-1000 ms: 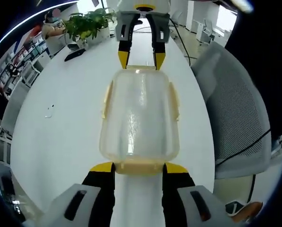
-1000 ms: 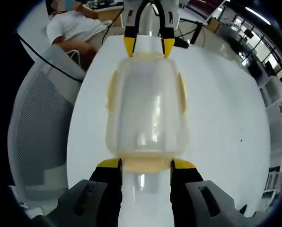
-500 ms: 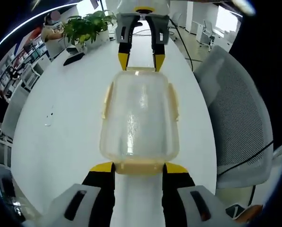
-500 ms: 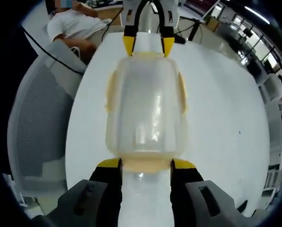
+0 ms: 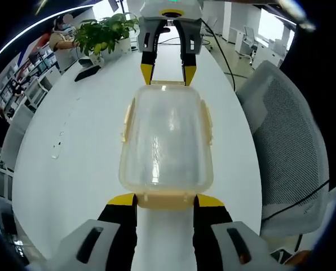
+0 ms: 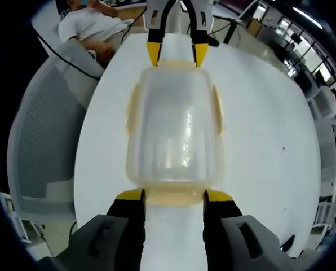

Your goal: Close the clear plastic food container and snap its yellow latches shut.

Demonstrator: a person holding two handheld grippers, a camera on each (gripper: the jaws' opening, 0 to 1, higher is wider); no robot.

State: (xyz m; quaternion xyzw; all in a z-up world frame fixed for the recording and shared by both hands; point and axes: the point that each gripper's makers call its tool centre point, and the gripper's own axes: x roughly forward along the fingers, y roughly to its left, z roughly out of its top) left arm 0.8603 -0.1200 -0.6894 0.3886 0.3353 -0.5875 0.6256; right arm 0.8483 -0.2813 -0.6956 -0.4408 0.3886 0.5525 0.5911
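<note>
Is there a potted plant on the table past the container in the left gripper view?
Yes, a green potted plant stands on the white table beyond the container.

clear container (image 5: 166, 138), yellow latches (image 5: 166, 199), white table (image 5: 83, 130), grey chair (image 5: 289, 141)

Bare table (image 5: 72, 141) flanks container (image 5: 166, 138); mesh chair (image 5: 289, 141) close along one edge; plant (image 5: 103, 31) far.

White table (image 5: 72, 147) — mesh chair (image 5: 292, 147), plant (image 5: 103, 31).
</note>
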